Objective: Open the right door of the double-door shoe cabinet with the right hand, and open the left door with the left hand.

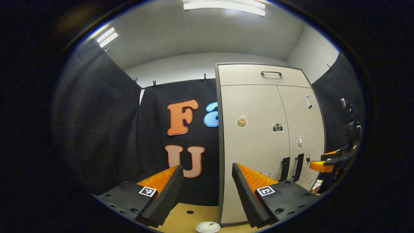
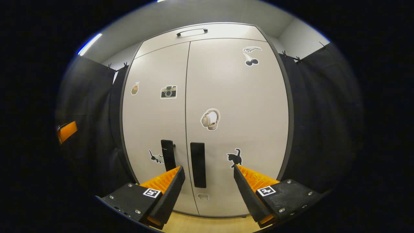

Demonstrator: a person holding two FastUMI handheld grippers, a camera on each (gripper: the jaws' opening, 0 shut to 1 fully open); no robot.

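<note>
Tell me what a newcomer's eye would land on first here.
The pale cabinet fills the right gripper view, both doors shut, with two black handles side by side low at the centre seam. Stickers dot the doors, a headphone sticker most central. The right gripper faces the handles, jaws open.

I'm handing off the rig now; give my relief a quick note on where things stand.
Left gripper: open, empty, facing the cabinet's left edge.
Right gripper: open, empty, lined up on the right handle, not touching it.
Both doors closed: right door, left door with left handle.
Done: nothing yet.
Left: pull right door with right gripper, then left door with left.
</note>
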